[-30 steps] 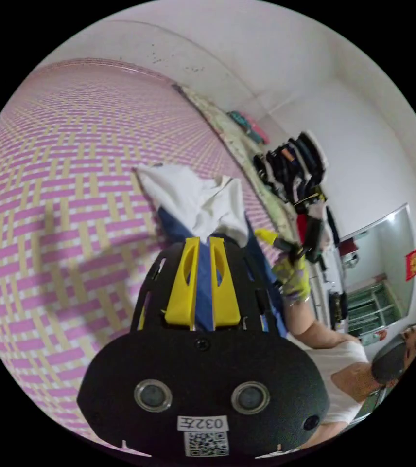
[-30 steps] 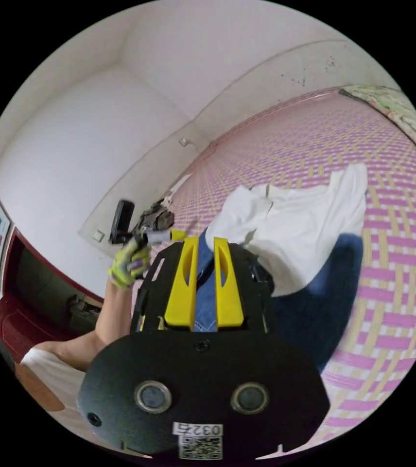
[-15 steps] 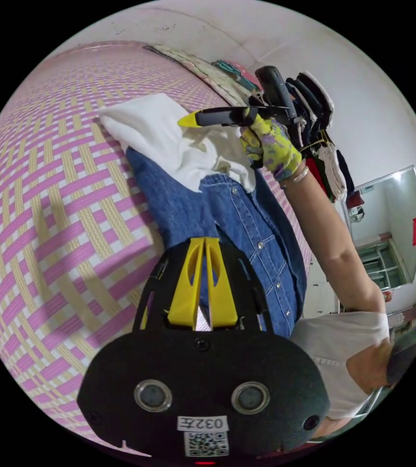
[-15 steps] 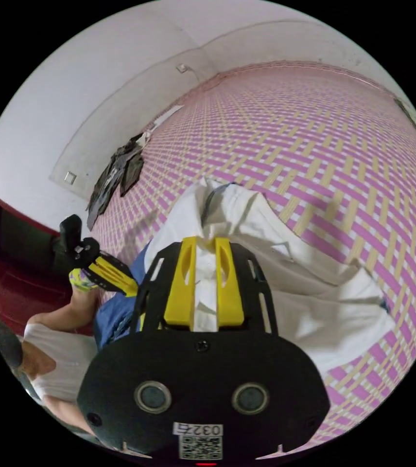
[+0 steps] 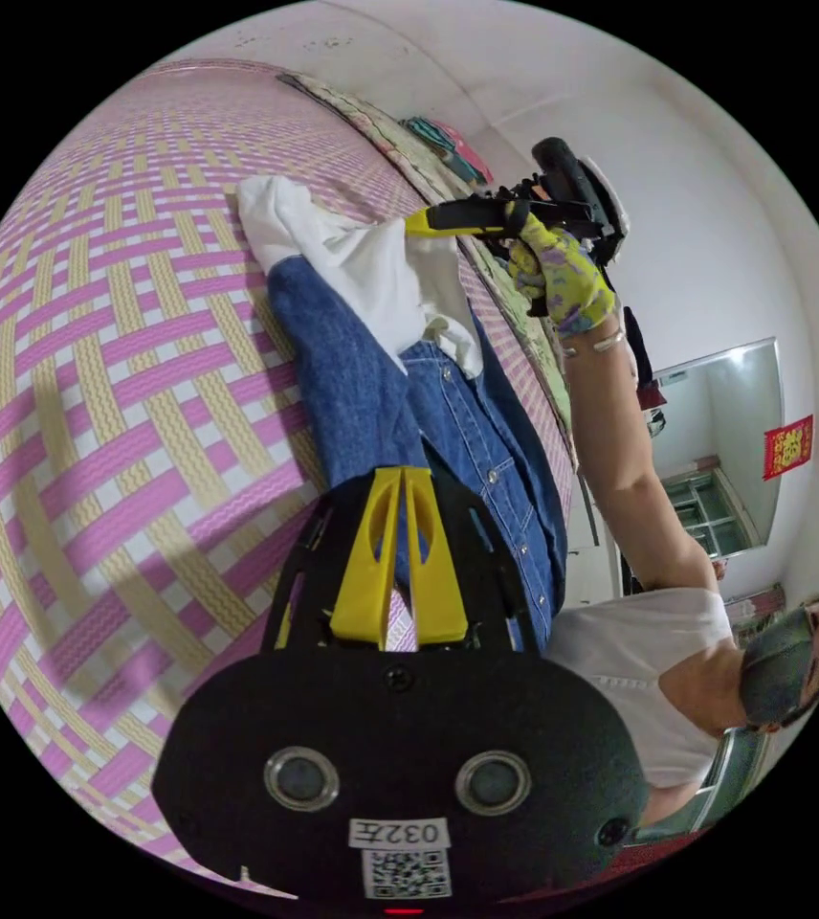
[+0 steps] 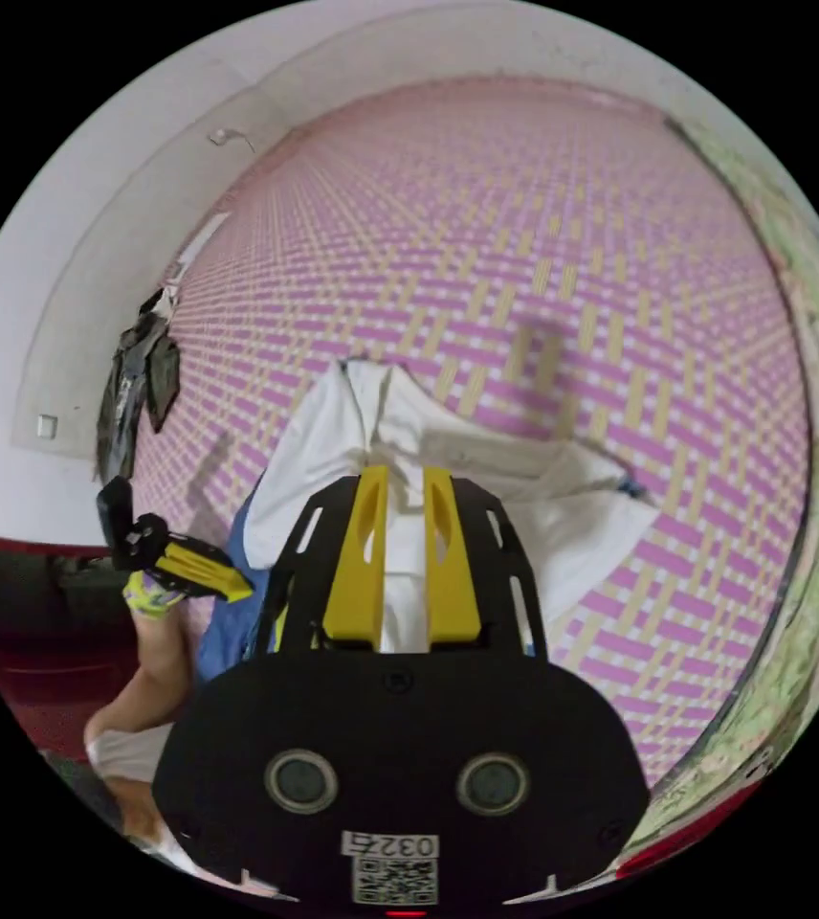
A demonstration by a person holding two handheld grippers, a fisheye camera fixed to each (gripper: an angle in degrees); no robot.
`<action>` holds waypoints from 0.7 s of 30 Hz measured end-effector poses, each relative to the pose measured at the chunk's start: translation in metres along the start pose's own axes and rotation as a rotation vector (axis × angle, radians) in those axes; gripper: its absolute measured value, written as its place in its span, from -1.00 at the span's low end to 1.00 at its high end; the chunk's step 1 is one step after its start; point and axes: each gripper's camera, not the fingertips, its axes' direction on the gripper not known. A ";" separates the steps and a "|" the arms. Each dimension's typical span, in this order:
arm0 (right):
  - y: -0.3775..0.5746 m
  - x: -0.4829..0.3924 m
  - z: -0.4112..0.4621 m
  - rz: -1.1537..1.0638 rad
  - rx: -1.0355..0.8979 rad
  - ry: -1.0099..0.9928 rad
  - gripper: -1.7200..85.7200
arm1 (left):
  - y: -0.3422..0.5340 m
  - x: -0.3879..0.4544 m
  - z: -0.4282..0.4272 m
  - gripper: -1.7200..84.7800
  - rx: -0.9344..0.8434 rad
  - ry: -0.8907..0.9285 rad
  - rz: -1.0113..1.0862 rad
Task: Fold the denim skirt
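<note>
The denim skirt point(image 5: 400, 421) lay on the woven mat point(image 5: 122, 402), white lining point(image 5: 371, 268) exposed. The left gripper point(image 5: 400, 565) was clamped on denim; the right gripper point(image 6: 400, 565) pinched lining between its 2 jaws. Thin lining might have slipped free, collapsing the fold.

Both fisheye views are evenly and softly lit, bright without harsh glare. The pink and yellow woven mat point(image 6: 563, 316) bends strongly toward each circular edge, where its pattern smears and loses sharpness; black surrounds the round frames. In the right gripper view a soft grey shadow falls on the mat beyond the white cloth point(image 6: 515, 488). In the left gripper view a bright rectangular window point(image 5: 730, 436) glows pale on the white wall.
</note>
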 end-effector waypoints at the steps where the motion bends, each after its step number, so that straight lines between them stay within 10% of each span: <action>1: 0.000 -0.018 -0.011 -0.068 0.076 0.002 -0.82 | 0.000 0.004 -0.008 -0.98 0.039 0.016 0.039; 21: -0.068 -0.084 0.044 -0.325 -0.007 -0.048 -0.94 | -0.020 -0.025 -0.015 -0.98 0.072 0.072 0.026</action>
